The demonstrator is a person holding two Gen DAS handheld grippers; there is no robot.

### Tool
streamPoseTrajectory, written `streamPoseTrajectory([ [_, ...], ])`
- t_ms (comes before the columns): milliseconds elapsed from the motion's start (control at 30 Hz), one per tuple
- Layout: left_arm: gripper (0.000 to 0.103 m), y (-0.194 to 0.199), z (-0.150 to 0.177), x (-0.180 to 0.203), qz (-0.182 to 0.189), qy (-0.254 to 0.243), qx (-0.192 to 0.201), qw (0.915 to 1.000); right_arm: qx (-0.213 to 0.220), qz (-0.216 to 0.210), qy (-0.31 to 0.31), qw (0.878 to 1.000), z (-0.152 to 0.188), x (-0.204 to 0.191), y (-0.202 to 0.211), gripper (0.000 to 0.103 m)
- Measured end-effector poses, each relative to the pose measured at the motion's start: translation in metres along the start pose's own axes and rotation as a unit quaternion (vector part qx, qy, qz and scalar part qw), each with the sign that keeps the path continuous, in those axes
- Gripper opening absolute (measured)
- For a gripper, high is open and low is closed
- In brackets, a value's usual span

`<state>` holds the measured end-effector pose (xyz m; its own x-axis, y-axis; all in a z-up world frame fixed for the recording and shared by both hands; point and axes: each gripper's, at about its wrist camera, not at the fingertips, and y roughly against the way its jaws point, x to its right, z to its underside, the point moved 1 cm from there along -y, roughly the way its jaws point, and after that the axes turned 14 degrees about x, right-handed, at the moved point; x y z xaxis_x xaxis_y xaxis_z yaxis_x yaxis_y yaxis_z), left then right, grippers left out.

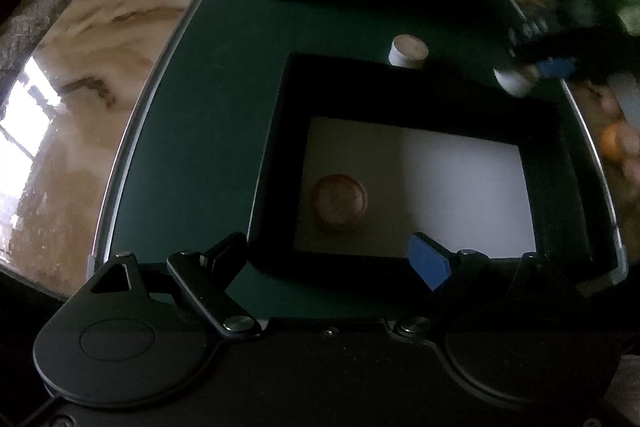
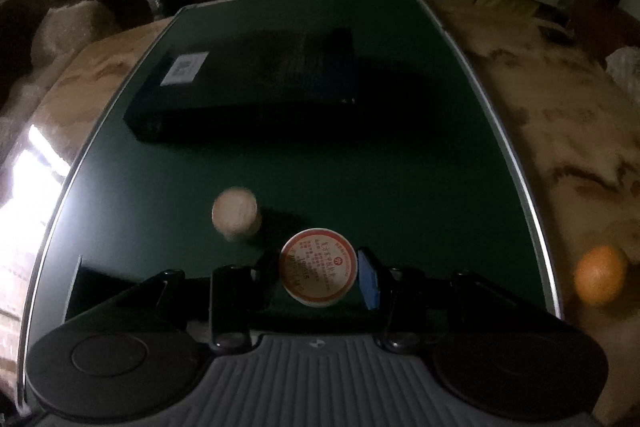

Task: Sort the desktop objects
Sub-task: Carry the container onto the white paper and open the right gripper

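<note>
White jar [image 2: 318, 274] clamped in right hand-held gripper [image 2: 320, 281], lower centre of frame, above table [image 2: 400, 187]. Carry level over box [image 1: 420, 99]; release low. Left hand-held gripper [image 1: 332, 259] apart, empty.

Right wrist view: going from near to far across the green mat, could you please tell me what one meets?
Right gripper shut on the red-labelled white jar → small pale jar standing on the green mat → long black box lying across the far part.

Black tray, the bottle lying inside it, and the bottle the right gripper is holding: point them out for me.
black tray [image 1: 400, 95], left wrist view, far wall.
bottle in tray [image 1: 339, 201], left wrist view, round end.
held bottle [image 2: 318, 273], right wrist view, labelled cap, in right gripper [image 2: 320, 277].
</note>
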<state>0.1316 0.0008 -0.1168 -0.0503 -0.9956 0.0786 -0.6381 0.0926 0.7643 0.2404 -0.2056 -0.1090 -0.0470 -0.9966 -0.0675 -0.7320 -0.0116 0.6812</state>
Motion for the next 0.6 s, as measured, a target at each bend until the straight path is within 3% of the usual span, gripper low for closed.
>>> streamPoseTrajectory([
  [233,0.088,0.014,0.004,-0.001,0.003,0.005,0.007,1.0000,-0.031,-0.009,0.005,0.999,0.035,0.010,0.022,0.045],
  [600,0.088,0.026,0.008,-0.005,0.003,0.009,0.011,0.9999,-0.075,-0.017,0.028,0.997,0.071,0.004,0.023,0.045],
])
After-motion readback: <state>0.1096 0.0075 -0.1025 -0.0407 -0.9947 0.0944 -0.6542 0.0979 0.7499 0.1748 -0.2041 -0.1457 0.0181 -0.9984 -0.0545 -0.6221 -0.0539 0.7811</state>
